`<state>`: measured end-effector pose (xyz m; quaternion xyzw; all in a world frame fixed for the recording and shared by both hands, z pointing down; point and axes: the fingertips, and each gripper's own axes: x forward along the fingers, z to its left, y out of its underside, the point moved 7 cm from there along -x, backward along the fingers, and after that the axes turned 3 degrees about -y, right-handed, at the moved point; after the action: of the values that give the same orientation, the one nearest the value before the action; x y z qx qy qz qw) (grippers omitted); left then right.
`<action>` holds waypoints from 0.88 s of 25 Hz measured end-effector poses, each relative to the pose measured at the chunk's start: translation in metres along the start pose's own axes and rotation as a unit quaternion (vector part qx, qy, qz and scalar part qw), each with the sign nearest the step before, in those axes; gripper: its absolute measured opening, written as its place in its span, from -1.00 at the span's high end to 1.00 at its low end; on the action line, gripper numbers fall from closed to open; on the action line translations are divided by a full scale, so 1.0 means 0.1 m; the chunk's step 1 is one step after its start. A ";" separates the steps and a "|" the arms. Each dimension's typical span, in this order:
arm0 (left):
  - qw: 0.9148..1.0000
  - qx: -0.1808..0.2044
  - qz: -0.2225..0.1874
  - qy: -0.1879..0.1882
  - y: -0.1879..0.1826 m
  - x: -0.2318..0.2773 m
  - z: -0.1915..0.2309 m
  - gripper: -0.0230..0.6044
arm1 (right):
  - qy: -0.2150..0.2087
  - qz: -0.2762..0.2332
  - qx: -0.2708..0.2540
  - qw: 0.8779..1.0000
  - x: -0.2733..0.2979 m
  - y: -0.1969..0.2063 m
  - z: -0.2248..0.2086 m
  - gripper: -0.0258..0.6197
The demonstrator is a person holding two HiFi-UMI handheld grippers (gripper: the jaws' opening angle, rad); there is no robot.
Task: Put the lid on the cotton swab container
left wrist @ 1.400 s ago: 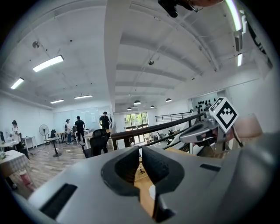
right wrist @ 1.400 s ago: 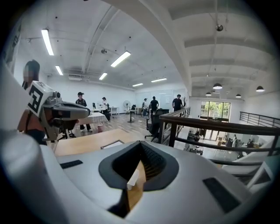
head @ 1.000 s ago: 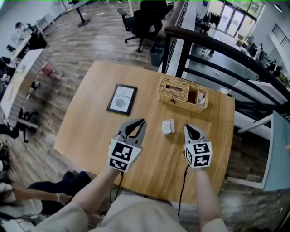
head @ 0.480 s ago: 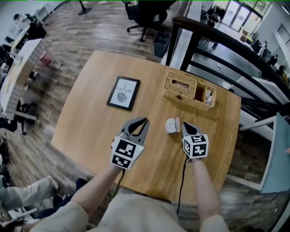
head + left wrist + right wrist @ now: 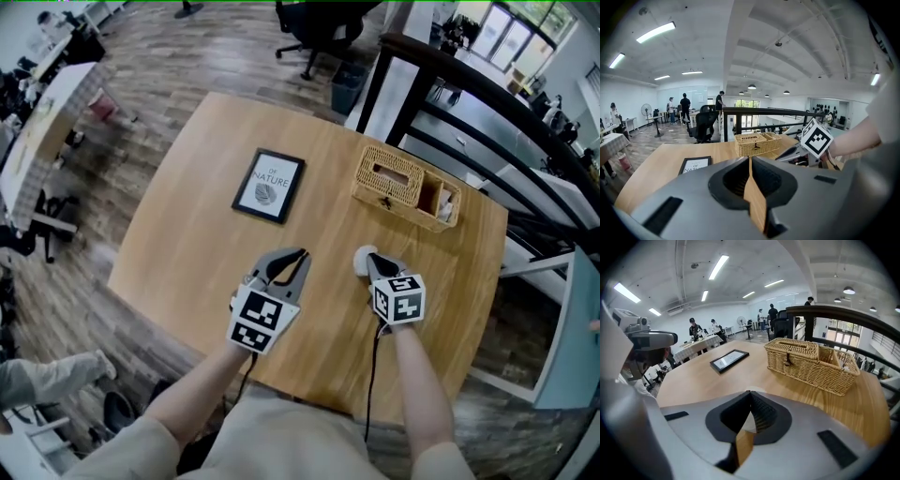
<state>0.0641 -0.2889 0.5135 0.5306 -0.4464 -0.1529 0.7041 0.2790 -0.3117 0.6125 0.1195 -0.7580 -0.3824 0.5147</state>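
A small white cotton swab container [image 5: 358, 260] sits on the wooden table [image 5: 187, 244], mostly hidden under my right gripper's tip; I cannot tell the lid from the box. My right gripper [image 5: 368, 255] hovers over it, jaws closed tip to tip. In the right gripper view the shut gripper [image 5: 750, 393] shows a white patch of the container [image 5: 748, 422] below the jaws. My left gripper [image 5: 302, 253] is a short way to the container's left, shut and holding nothing. The left gripper view shows this gripper's [image 5: 750, 158] tips meeting.
A wicker basket [image 5: 403, 186] with compartments stands at the table's far right. A black picture frame [image 5: 269, 186] lies flat at the far middle. Black railing [image 5: 441, 84] runs beyond the table, with office chairs and people further off. The table's near edge is close behind both grippers.
My right gripper has moved left and forward until its tip covers the white container. The left gripper has hardly moved. The head view has shifted slightly.
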 end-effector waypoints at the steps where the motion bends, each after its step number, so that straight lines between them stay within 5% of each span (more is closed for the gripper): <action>1: 1.000 0.001 -0.001 0.001 -0.01 -0.03 0.00 0.81 | 0.007 0.006 -0.006 1.000 0.01 -0.01 0.02 0.84; 12: 1.000 0.002 -0.010 0.003 -0.05 -0.18 -0.05 0.81 | 0.017 0.037 -0.019 0.999 0.02 -0.06 0.04 0.83; 17: 1.000 0.012 -0.024 0.002 -0.20 -0.31 -0.06 0.81 | 0.012 -0.041 0.017 0.999 -0.34 -0.30 0.15 0.83; 22: 0.999 0.026 -0.042 -0.002 -0.45 -0.47 -0.10 0.81 | 0.006 -0.112 -0.009 0.994 -0.92 -0.68 0.41 0.83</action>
<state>0.0572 -0.2680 0.4518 0.5666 -0.4292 -0.1717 0.6821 0.2698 -0.2863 0.4939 0.2016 -0.7335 -0.4436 0.4738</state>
